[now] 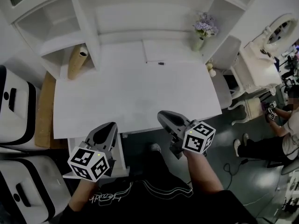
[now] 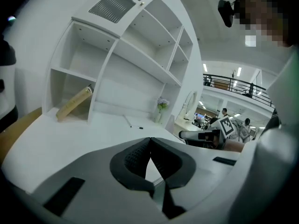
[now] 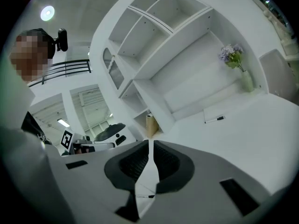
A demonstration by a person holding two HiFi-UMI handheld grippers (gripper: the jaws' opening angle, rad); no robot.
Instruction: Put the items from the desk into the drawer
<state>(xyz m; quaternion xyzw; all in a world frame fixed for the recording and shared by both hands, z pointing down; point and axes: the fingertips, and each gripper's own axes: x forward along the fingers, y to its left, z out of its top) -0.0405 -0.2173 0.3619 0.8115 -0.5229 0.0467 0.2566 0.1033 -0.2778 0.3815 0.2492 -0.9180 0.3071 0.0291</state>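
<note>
The left gripper [image 1: 111,125] and right gripper [image 1: 162,115], both smooth grey plastic, are hovering at the near edge of the flat white counter [image 1: 93,111], ribbed black jaws pressed together on nothing. The slim pen [image 1: 160,63] is lying on a thin white sheet [image 1: 173,51] at the counter's back, well apart from both. A tan cylindrical roll [image 1: 77,62] is leaning in a shelf cubby [image 1: 58,43]; a slender vase [image 1: 198,44] is holding purple flowers.

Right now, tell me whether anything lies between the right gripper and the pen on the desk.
Nothing visible does. The desk between the right gripper and the pen is bare. The flower vase stands farther back, off to the pen's right.
</note>
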